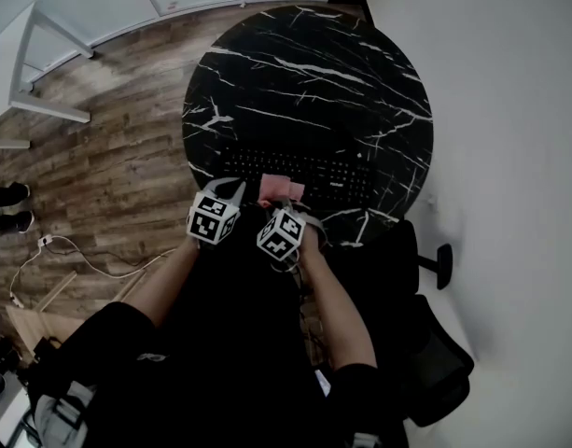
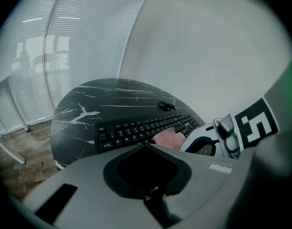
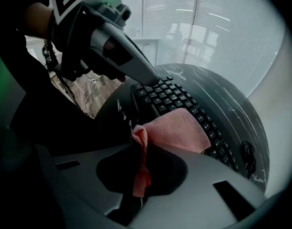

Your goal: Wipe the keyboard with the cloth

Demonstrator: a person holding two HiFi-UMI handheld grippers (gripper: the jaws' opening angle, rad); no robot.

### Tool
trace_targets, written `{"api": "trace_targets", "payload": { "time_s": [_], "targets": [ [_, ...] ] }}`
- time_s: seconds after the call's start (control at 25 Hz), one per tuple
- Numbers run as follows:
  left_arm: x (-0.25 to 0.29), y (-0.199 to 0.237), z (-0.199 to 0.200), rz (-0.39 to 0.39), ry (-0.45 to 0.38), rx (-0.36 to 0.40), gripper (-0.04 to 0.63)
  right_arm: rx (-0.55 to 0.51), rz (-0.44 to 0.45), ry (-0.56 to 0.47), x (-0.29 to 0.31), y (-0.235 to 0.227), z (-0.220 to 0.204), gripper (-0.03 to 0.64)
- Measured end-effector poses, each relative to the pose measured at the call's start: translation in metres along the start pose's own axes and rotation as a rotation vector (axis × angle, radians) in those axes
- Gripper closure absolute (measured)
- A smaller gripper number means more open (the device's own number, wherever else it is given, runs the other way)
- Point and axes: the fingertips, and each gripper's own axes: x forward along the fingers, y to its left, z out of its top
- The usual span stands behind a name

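A black keyboard [image 1: 299,169] lies along the near edge of a round black marble table [image 1: 304,73]. A pink cloth [image 1: 281,189] rests on the keys near the middle of its front side. My right gripper [image 3: 138,144] is shut on a bunched edge of the cloth [image 3: 176,130], and the rest of the cloth spreads over the keyboard [image 3: 174,97]. My left gripper [image 2: 146,148] hovers at the keyboard's [image 2: 136,130] front left, jaws together with nothing between them. In the left gripper view the cloth [image 2: 168,137] shows beside the right gripper [image 2: 210,140].
A small coiled black cable [image 2: 167,105] lies on the table behind the keyboard. A black office chair [image 1: 425,334] stands at the right next to the white wall. To the left are wooden floor, a white cable [image 1: 80,255] and white frame legs [image 1: 43,101].
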Motion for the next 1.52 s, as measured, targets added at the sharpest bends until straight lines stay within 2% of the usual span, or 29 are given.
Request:
{"api": "trace_targets", "payload": {
  "time_s": [0.28, 0.4, 0.48, 0.68, 0.8, 0.88, 1.0, 1.16, 1.28, 1.4, 1.52],
  "targets": [
    [-0.003, 0.005, 0.0, -0.013, -0.007, -0.008, 0.595, 0.013, 0.0, 0.017, 0.005, 0.005, -0.004, 0.603],
    [-0.005, 0.005, 0.008, -0.028, -0.022, -0.011, 0.595, 0.06, -0.021, -0.024, -0.006, 0.0, 0.004, 0.603],
    [-0.004, 0.002, 0.018, -0.049, -0.035, -0.003, 0.595, 0.142, -0.056, -0.094, -0.023, -0.011, 0.015, 0.603],
    [-0.005, -0.008, 0.053, -0.113, -0.09, 0.019, 0.595, 0.423, -0.159, -0.293, -0.078, -0.055, 0.039, 0.603],
    [0.005, -0.018, 0.076, -0.147, -0.11, 0.06, 0.595, 0.583, -0.24, -0.441, -0.109, -0.092, 0.048, 0.603],
    [0.012, -0.028, 0.084, -0.164, -0.108, 0.074, 0.595, 0.644, -0.293, -0.48, -0.124, -0.11, 0.042, 0.603],
    [0.019, -0.044, 0.093, -0.187, -0.113, 0.091, 0.595, 0.613, -0.364, -0.45, -0.139, -0.13, 0.03, 0.603],
    [0.033, -0.051, 0.101, -0.171, -0.106, 0.095, 0.595, 0.533, -0.386, -0.396, -0.143, -0.161, 0.019, 0.603],
    [0.043, -0.054, 0.104, -0.14, -0.099, 0.074, 0.595, 0.403, -0.393, -0.296, -0.132, -0.18, 0.003, 0.603],
    [0.046, -0.053, 0.102, -0.101, -0.089, 0.044, 0.595, 0.248, -0.359, -0.196, -0.11, -0.187, -0.007, 0.603],
    [0.049, -0.048, 0.098, -0.061, -0.079, 0.012, 0.595, 0.173, -0.296, -0.133, -0.086, -0.192, -0.014, 0.603]
  ]
}}
